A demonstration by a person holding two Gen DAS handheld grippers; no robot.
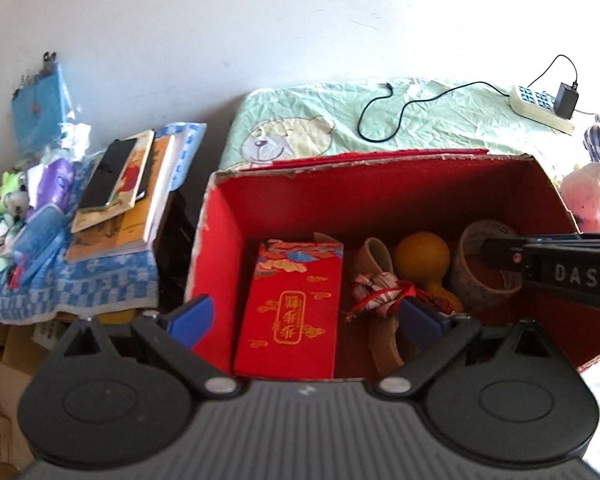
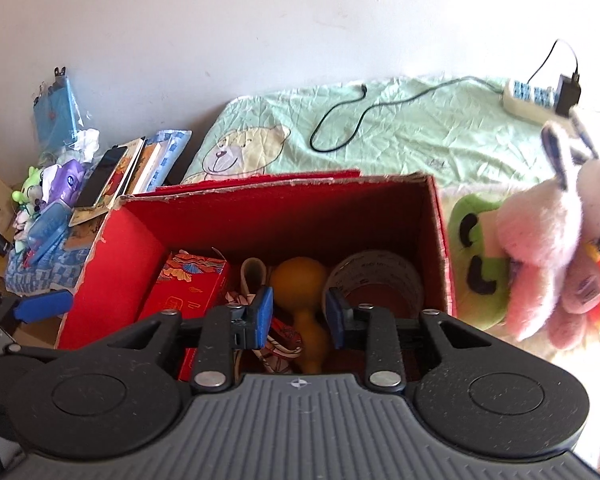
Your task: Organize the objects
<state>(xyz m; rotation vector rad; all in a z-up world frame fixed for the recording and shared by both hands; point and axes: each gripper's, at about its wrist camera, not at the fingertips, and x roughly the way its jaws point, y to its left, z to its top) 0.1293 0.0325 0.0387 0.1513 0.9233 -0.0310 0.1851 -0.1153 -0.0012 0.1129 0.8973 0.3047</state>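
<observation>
A red box [image 1: 220, 248] sits on the bed with its top open, and both pairs of tongs hover above its near edge, looking down into it. Inside, from left to right, lie a red packet [image 1: 292, 312] standing on its long side, a wooden shoehorn-like piece [image 1: 376, 256], a small cloth bundle tied with red string [image 1: 376, 292], an orange gourd [image 2: 298, 280] and a roll of tape [image 2: 376, 276]. The right tongs [image 2: 298, 312] are partly spread and grasp nothing; the gourd lies directly ahead between their blue pads [image 2: 265, 308], its long axis running toward the camera, bulb end away, so these tongs seem the nearer to it. The left tongs [image 1: 306, 318] are released wide and empty, centred over the red packet, whose long axis also points away from them. Outside the box, to the right and touching its wall, lie a green frog plush [image 2: 476, 264] and a pink plush [image 2: 540, 240], likely still to be stowed; both sit well right of the right tongs.
</observation>
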